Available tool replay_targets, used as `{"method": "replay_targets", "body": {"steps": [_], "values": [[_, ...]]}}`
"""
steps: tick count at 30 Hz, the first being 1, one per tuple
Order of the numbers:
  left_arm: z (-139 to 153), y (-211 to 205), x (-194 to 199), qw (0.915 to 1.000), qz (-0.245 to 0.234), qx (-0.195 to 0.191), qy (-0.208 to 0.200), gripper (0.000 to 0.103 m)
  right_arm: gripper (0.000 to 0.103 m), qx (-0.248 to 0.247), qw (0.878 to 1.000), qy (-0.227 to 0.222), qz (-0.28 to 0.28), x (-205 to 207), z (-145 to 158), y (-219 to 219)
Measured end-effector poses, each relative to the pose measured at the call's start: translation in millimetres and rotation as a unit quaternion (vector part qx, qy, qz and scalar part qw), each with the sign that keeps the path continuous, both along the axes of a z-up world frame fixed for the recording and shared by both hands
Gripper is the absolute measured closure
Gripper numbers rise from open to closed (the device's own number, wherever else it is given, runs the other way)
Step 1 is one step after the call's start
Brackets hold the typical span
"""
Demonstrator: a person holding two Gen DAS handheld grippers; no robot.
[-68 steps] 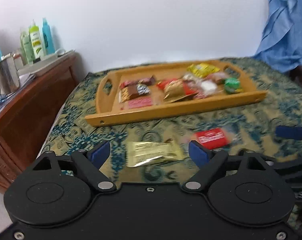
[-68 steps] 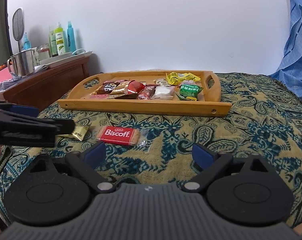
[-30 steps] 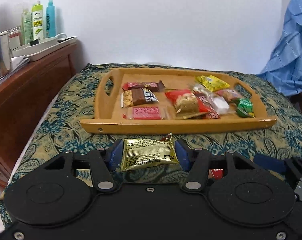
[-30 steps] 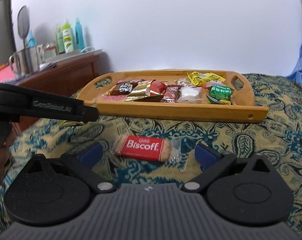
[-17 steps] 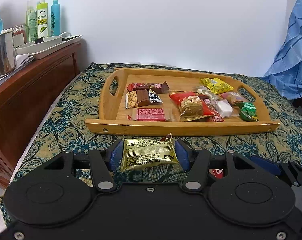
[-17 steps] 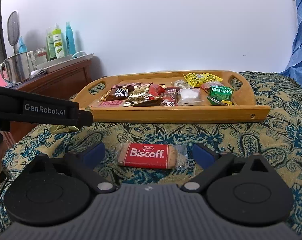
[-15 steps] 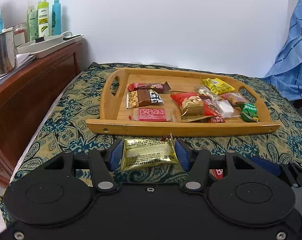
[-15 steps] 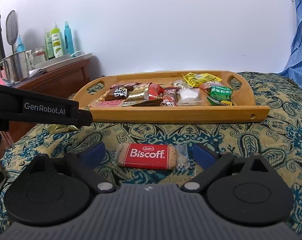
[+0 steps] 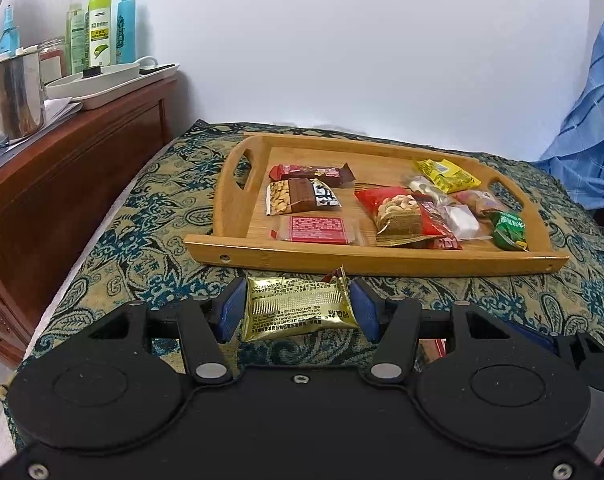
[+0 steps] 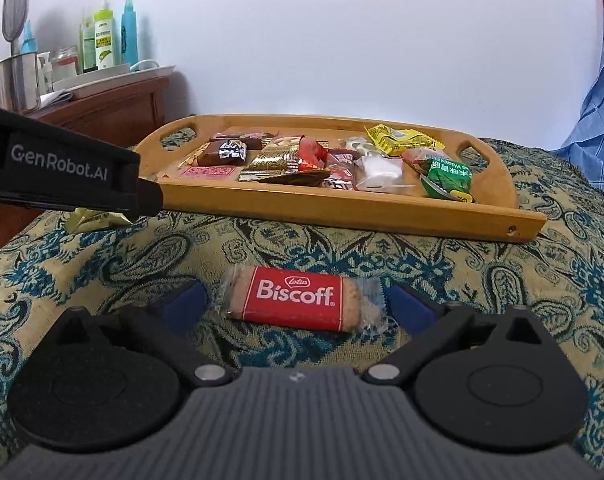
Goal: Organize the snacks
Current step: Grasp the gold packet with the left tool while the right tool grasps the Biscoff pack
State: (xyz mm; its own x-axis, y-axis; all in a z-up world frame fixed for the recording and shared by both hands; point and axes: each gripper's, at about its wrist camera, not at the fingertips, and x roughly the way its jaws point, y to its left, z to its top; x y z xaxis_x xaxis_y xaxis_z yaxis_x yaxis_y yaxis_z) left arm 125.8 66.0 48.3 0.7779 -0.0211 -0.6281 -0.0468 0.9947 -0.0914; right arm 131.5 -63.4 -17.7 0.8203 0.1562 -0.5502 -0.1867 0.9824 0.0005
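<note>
You have a crinkled, mirror-glossy gold foil packet (image 9: 298, 309) against matt black plastic gripper housing, with the fingers' blue pads (image 9: 229, 314) looking dull and rubbery. Your Biscoff biscuit (image 10: 294, 298) sits in clear, shiny film with a glossy red label, on a woven paisley cloth (image 10: 501, 280) of matt, textured weave. Beyond it you see a smooth, satin-finished bamboo tray (image 9: 373, 259), a polished dark wooden cabinet (image 9: 78, 160) and a shiny steel pot (image 9: 12, 96).

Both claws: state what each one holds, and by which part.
Left claw pinches the gold packet by its two short ends. Right claw holds nothing; it straddles the Biscoff packet, open.
</note>
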Motion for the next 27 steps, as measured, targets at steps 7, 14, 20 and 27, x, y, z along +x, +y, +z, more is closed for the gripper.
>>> {"method": "replay_targets", "body": {"steps": [7, 14, 20, 27], "values": [[0.2, 1.4, 0.2, 1.0000, 0.005, -0.005, 0.001, 0.048, 0.000, 0.000, 1.000, -0.003, 0.002, -0.3, -0.3, -1.2], [-0.1, -3.1, -0.3, 1.0000, 0.001, -0.001, -0.001, 0.048, 0.000, 0.016, 1.000, -0.003, 0.012, -1.2, 0.0, -4.6], [-0.8, -4.0, -0.1, 1.0000, 0.001, 0.000, -0.001, 0.048, 0.001, 0.009, 1.000, -0.003, 0.012, -0.9, 0.3, -1.2], [-0.6, -4.8, -2.3, 1.0000, -0.002, 0.005, -0.005, 0.048, 0.019, 0.005, 1.000, -0.017, 0.001, -4.9, 2.5, -1.1]]}}
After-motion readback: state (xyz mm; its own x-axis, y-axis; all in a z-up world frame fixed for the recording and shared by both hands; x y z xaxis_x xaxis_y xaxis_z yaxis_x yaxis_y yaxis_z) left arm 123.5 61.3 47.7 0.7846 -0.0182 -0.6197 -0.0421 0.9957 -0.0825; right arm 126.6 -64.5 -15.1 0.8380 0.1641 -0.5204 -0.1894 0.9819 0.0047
